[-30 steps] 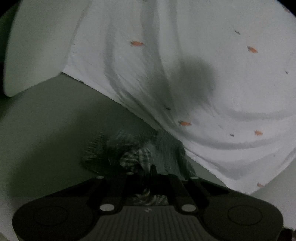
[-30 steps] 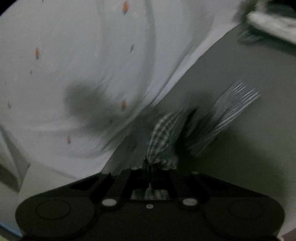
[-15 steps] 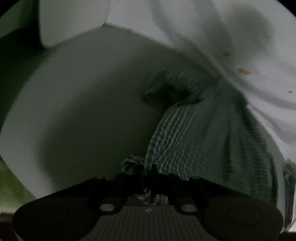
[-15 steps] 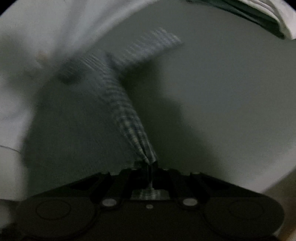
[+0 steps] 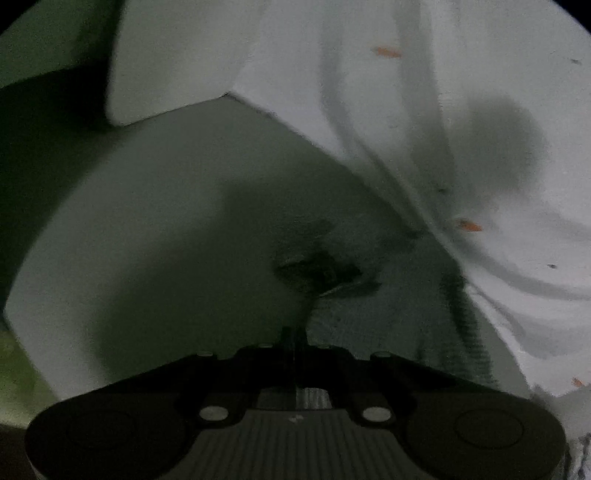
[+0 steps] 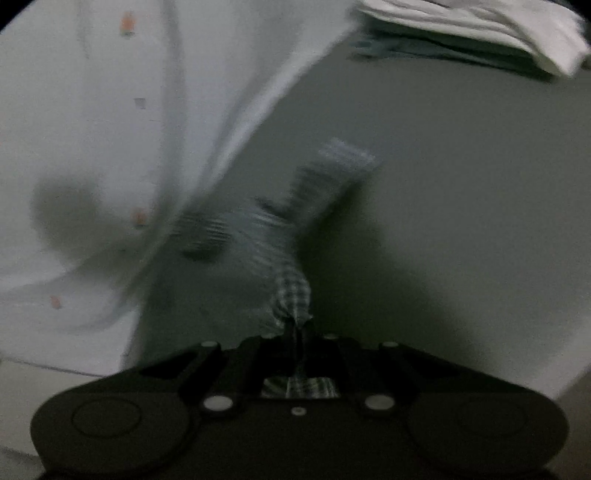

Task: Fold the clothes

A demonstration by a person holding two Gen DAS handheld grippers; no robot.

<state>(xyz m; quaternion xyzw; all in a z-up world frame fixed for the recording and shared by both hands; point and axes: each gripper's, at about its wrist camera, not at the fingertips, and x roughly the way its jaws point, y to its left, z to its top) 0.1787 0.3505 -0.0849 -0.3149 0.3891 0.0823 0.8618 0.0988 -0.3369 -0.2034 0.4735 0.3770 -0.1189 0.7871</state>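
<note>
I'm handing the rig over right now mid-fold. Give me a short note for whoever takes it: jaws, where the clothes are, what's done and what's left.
Right gripper: jaws shut on a bunched edge of the checked garment, which trails away across the grey surface.
Left gripper: jaws shut; a dark, blurred strip of cloth appears pinched, probably the same garment.
White sheet with orange marks lies beside it, not held.
Folded stack sits at the far edge.
Done: garment gripped at two points.
Left: spread it flat, fold it, probably add it to the stack.
</note>
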